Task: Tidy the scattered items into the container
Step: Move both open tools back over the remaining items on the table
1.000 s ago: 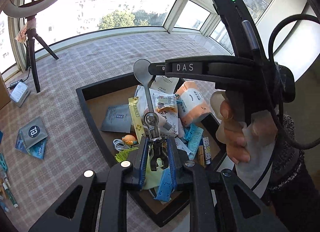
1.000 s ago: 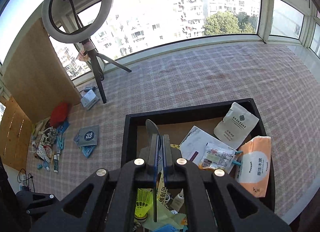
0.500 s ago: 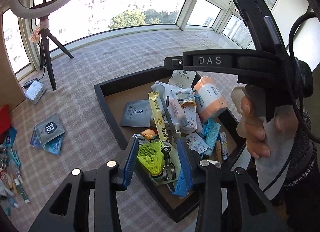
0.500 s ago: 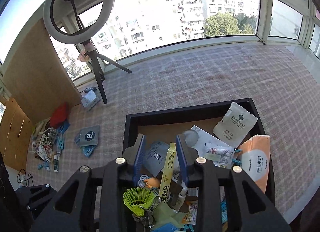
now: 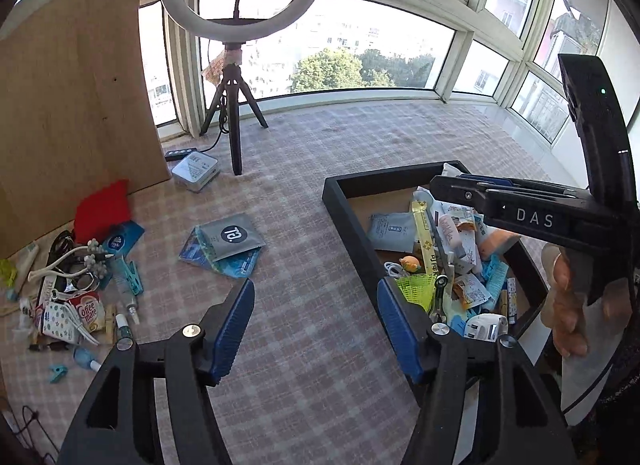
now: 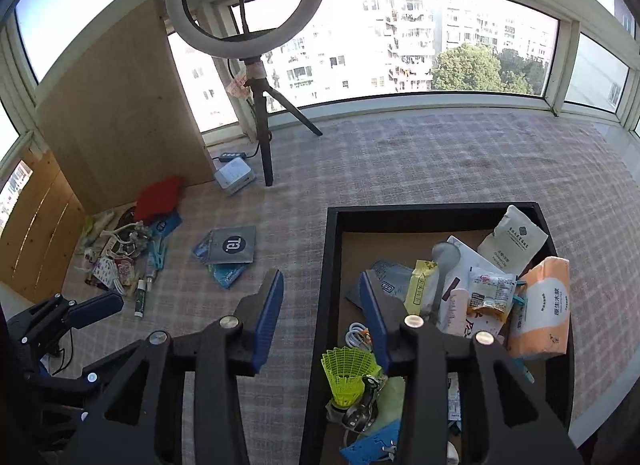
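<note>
The black tray (image 5: 347,225) (image 6: 332,265) holds several items: a grey spoon (image 6: 444,257), a yellow shuttlecock (image 5: 416,289) (image 6: 347,373), an orange tissue pack (image 6: 544,305) and a white pouch (image 6: 514,245). My left gripper (image 5: 314,293) hovers over the checked cloth just left of the tray. Its jaws are opening with nothing between them. My right gripper (image 6: 320,279) straddles the tray's left wall. Its jaws are opening too and grip nothing. A grey pouch (image 5: 230,235) (image 6: 234,245) lies on blue packets outside the tray. A pile of small items (image 5: 80,289) (image 6: 124,253) lies far left.
A ring light on a tripod (image 5: 236,137) stands at the back, beside a white box (image 5: 196,171) and a leaning wooden board (image 5: 72,105). A red cloth (image 5: 104,209) lies by the pile. A hand (image 5: 564,305) holds the right gripper's handle. Windows ring the far edge.
Both grippers have opened and swung left, off the tray's middle. The spoon that the right one held and the metal piece from the left one now lie in the tray.
</note>
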A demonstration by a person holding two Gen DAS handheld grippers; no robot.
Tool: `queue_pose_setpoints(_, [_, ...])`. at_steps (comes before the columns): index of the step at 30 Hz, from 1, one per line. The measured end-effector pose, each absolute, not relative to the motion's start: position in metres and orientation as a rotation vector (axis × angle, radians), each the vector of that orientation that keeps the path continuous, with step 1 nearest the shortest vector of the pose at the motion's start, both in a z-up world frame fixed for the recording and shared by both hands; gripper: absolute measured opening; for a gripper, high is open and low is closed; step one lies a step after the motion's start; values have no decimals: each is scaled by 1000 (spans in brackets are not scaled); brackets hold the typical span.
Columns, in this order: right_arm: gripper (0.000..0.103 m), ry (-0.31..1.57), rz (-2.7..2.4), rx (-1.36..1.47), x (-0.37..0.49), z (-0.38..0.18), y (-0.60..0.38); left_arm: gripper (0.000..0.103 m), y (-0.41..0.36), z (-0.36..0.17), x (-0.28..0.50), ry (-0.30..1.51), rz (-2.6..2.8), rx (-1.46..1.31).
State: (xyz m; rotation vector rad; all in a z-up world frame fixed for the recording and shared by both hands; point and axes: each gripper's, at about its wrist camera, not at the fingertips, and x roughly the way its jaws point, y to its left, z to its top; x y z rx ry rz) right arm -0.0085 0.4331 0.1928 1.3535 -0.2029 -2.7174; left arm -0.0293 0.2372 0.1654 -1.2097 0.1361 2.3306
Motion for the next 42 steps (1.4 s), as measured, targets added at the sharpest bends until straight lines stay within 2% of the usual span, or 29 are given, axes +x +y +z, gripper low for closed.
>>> queue_pose_setpoints(4, [43, -163, -2709, 1334, 5, 198, 403, 66, 195, 166, -25, 96, 2397, -1220])
queue_pose_setpoints(11, [45, -204, -2709, 1334, 34, 195, 357, 69, 117, 162, -15, 71, 2494, -1242])
queue_pose_setpoints(13, [45, -212, -2712, 1336, 45, 193, 343, 78, 99, 157, -12, 85, 2511, -1264])
queue_pose_setpoints(14, [45, -210, -2720, 1336, 51, 191, 336, 79, 91, 154, -11, 92, 2515, -1275])
queue_pose_setpoints(22, [50, -210, -2711, 1389, 84, 166, 295, 80, 35, 113, 8, 106, 2538, -1473])
queue_pose_setpoints(27, [50, -179, -2679, 1420, 88, 153, 285, 80, 12, 99, 11, 10, 2525, -1571])
queue_pose_setpoints(34, [50, -190, -2646, 1396, 70, 153, 292, 81, -4, 105, -2, -159, 2577, -1588])
queue_pose_setpoints(38, [50, -182, -2636, 1376, 58, 155, 299, 81, -3, 104, -11, -184, 2602, -1634])
queue_pose_setpoints(42, [51, -175, -2621, 1358, 48, 154, 306, 81, 5, 111, -12, -171, 2650, -1560])
